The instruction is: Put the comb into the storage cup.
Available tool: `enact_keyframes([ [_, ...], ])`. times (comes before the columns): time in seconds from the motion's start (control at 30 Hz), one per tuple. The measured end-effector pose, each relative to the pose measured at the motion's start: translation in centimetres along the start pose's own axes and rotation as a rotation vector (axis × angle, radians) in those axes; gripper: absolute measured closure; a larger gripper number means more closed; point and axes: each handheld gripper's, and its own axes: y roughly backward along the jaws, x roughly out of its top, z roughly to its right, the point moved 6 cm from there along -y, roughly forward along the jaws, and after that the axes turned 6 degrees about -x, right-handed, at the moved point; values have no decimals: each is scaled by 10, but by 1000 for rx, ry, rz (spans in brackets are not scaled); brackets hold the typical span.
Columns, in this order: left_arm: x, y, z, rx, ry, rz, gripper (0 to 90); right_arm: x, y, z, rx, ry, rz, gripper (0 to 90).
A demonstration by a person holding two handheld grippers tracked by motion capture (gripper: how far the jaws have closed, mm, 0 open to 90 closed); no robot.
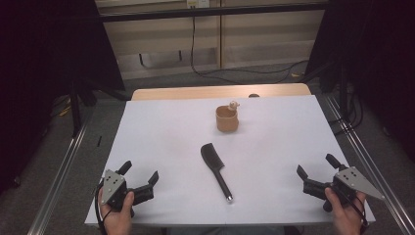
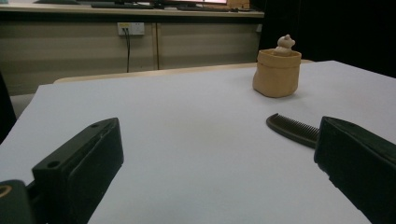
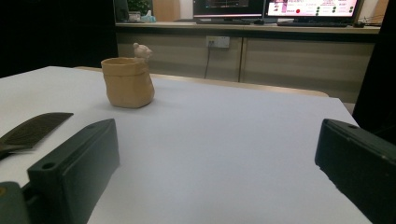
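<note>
A black comb (image 1: 216, 169) lies flat in the middle of the white table top (image 1: 166, 127), handle toward the front. Behind it stands a small tan pouch-like cup (image 1: 227, 119) with a little bear figure (image 1: 234, 104) at its rim. My left gripper (image 1: 140, 173) rests at the front left corner, held by a hand, jaws wide open and empty. At the front right my right gripper (image 1: 317, 164) is likewise open with nothing between its jaws. The left gripper view has the comb (image 2: 292, 129) and cup (image 2: 277, 73) ahead to the right; the right gripper view has the cup (image 3: 127, 81) and comb (image 3: 32, 129) to the left.
Metal rails (image 1: 63, 169) run along both sides of the table. A wooden edge (image 1: 220, 91) shows behind the white top. Cables (image 1: 235, 72) lie on the floor beyond, before a cabinet wall. Monitors (image 3: 275, 8) stand on a counter in the right gripper view.
</note>
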Motion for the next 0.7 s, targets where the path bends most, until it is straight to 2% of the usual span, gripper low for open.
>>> enact_keyframes([
  [0.47,-1,1,-1,12,-5,-11,16,-1,-3,-2,5,5,-4,0],
  [0.7,-1,2,-2,14,1,-10,16,-2,-5,-5,26,2,-15,0],
])
